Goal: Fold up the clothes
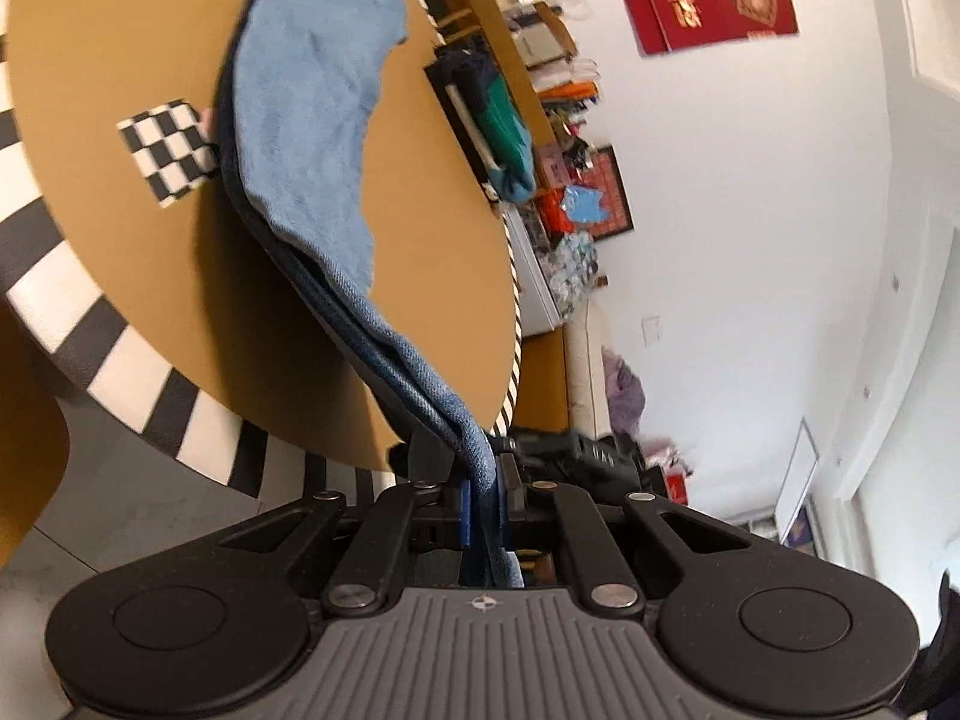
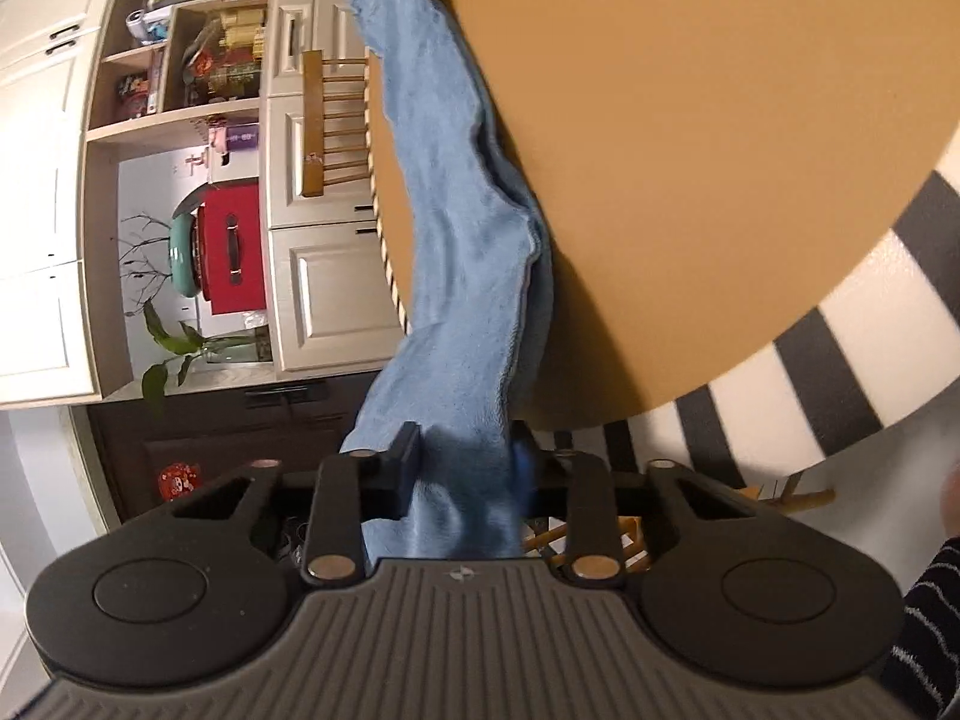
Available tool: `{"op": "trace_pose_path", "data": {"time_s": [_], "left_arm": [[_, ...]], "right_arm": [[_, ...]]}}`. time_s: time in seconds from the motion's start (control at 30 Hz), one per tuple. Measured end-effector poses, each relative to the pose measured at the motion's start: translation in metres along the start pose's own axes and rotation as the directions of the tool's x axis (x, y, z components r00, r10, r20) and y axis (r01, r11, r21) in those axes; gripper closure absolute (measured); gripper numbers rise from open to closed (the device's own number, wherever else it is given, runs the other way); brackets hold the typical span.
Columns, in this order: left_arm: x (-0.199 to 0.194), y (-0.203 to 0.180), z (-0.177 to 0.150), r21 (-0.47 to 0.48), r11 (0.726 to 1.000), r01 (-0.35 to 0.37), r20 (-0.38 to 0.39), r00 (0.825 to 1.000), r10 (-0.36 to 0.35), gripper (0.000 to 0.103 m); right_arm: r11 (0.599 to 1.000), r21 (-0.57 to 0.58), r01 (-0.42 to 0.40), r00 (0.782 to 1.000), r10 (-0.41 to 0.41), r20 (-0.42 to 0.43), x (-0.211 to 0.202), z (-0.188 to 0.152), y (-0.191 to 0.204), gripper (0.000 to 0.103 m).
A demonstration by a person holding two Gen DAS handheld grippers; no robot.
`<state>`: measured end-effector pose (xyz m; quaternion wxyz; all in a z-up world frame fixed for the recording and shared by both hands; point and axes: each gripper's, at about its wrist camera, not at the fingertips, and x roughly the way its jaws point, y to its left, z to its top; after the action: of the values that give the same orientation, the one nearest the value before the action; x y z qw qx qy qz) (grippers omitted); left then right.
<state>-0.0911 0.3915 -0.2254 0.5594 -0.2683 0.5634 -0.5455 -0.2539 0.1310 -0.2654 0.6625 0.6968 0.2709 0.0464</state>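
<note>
We see the blue denim garment (image 1: 300,138) stretched in a long, twisted band across the round tan counter (image 1: 108,48), its paler inner side facing up and a darker seam running along one edge. One end runs off the counter's edge into our left hand-held gripper (image 1: 483,501), whose jaws are clenched tight on a thin fold of the denim. In the right wrist view the garment's (image 2: 456,228) other end hangs from the counter (image 2: 720,120) into our right hand-held gripper (image 2: 465,468), and its jaws grasp a thicker bunch of the cloth. A black-and-white checkered square (image 1: 168,150) lies on the counter just beside the garment. A striped rug (image 2: 840,372) shows below the counter's rim. A dark striped sleeve (image 2: 924,618) sits at the right view's lower corner.
</note>
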Motion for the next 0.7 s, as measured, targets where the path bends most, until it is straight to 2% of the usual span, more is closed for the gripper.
{"op": "trace_pose_path", "data": {"time_s": [0.07, 0.1, 0.17, 0.3, 0.4, 0.5, 0.7], "left_arm": [[-0.002, 0.0, 0.0, -0.017, 1.0, -0.019, -0.002, 1.0, 0.019, 0.095], [-0.003, -0.001, -0.001, -0.021, 0.999, -0.031, -0.009, 0.999, 0.031, 0.095], [-0.002, -0.007, -0.002, -0.017, 0.998, -0.056, -0.031, 0.998, 0.055, 0.095], [-0.004, -0.017, -0.011, -0.026, 0.995, -0.098, -0.072, 0.993, 0.095, 0.095], [0.004, -0.027, -0.018, -0.026, 0.988, -0.153, -0.11, 0.983, 0.149, 0.095], [-0.008, -0.041, -0.033, -0.01, 0.979, -0.202, -0.152, 0.968, 0.198, 0.095], [-0.014, -0.091, -0.068, -0.006, 0.97, -0.242, -0.187, 0.953, 0.237, 0.095]], "right_arm": [[0.999, -0.043, 0.022, 1.0, -0.022, 0.008, -0.003, -0.002, 0.007, 0.086], [0.993, -0.093, 0.066, 0.998, -0.066, 0.003, -0.004, -0.002, 0.015, 0.089], [0.971, -0.196, 0.138, 0.99, -0.143, -0.007, -0.004, -0.003, 0.031, 0.092], [0.917, -0.333, 0.219, 0.969, -0.243, -0.033, -0.007, -0.007, 0.062, 0.094], [0.911, -0.345, 0.228, 0.963, -0.263, -0.059, -0.018, -0.009, 0.076, 0.094], [0.903, -0.352, 0.246, 0.953, -0.292, -0.082, -0.032, -0.017, 0.088, 0.094], [0.888, -0.373, 0.27, 0.933, -0.337, -0.126, -0.072, -0.053, 0.116, 0.094]]}}
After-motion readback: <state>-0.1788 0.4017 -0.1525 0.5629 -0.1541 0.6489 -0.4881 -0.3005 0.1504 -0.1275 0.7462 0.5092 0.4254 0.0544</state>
